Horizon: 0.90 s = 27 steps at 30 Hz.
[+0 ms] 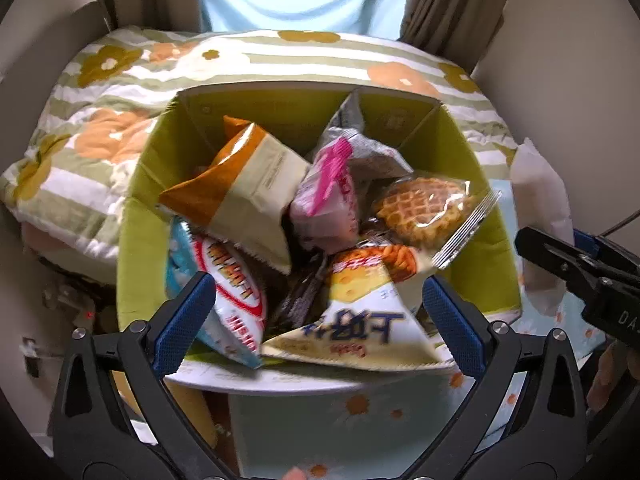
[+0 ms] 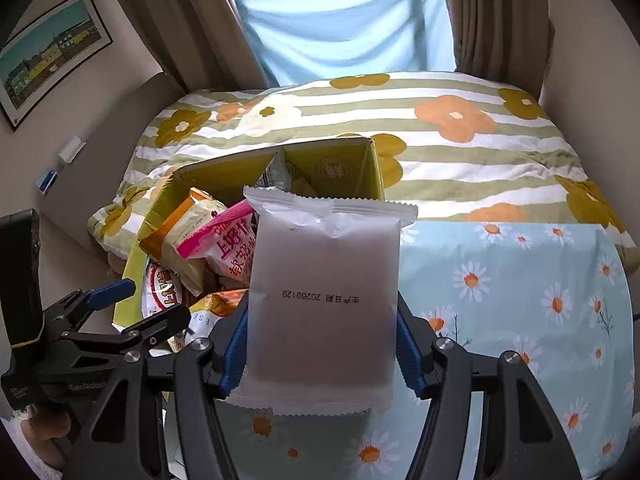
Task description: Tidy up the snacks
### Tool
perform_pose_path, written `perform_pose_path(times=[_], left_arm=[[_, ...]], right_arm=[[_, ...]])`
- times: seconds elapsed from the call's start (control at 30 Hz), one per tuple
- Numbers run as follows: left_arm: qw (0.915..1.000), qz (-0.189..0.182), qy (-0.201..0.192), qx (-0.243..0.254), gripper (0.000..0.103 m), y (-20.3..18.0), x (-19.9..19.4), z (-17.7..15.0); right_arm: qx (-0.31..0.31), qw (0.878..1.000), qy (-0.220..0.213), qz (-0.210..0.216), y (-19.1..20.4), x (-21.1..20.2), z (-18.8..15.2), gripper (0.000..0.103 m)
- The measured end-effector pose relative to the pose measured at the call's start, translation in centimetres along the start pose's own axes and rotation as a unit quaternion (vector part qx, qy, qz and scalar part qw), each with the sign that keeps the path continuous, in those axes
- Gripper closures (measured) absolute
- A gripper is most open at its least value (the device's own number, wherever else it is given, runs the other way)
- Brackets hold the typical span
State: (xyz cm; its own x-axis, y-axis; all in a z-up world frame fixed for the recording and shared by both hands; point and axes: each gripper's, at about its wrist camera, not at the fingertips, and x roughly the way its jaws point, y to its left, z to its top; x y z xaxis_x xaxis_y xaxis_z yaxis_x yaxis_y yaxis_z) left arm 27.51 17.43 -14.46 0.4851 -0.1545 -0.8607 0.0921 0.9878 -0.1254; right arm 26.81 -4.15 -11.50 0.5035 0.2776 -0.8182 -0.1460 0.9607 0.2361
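A green cardboard box (image 1: 136, 240) lies on the bed and holds several snack packets. Among them are an orange and cream bag (image 1: 248, 188), a pink and white packet (image 1: 328, 196), a wrapped waffle (image 1: 424, 204) and a red and white packet (image 1: 236, 300). My left gripper (image 1: 318, 320) hangs open just above the box's near side, and its wide-apart pads touch nothing. A frosted white packet (image 2: 324, 304) with a printed date stands upright in my right gripper (image 2: 320, 344), which is shut on its lower sides. This packet sits to the right of the box (image 2: 376, 168).
The box rests where a striped flower quilt (image 2: 460, 148) meets a pale blue daisy sheet (image 2: 520, 280). Curtains and a light blue cloth hang behind the bed. A framed picture (image 2: 48, 56) is on the left wall. A person's hand shows at the lower left.
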Motion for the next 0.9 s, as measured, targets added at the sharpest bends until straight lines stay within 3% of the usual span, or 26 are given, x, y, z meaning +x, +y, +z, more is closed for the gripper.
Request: perform_pose_path(times=[0.27, 0.4, 0.67, 0.9], left_arm=[[0.9997, -0.005, -0.021, 0.011, 0.001, 1.1, -1.5, -0.8], [0.9997, -0.001, -0.025, 0.007, 0.001, 1.7, -2.0, -1.0], [0.9997, -0.001, -0.026, 0.006, 0.001, 2.4, -2.1, -1.6], [0.9993, 0.009, -0.037, 0.001, 0.001, 1.7, -3.5, -1.8]], right_arm=[[0.007, 1.0, 0.016, 0.005, 1.2, 1.1, -0.3, 0.042], [0.004, 1.0, -0.003, -0.007, 1.4, 1.0, -0.7, 0.009], [0.015, 0.999, 0.009, -0.051, 0.1, 1.3, -1.7, 0.009], [0.013, 0.999, -0.004, -0.039, -0.1, -0.1, -2.1, 0.009]])
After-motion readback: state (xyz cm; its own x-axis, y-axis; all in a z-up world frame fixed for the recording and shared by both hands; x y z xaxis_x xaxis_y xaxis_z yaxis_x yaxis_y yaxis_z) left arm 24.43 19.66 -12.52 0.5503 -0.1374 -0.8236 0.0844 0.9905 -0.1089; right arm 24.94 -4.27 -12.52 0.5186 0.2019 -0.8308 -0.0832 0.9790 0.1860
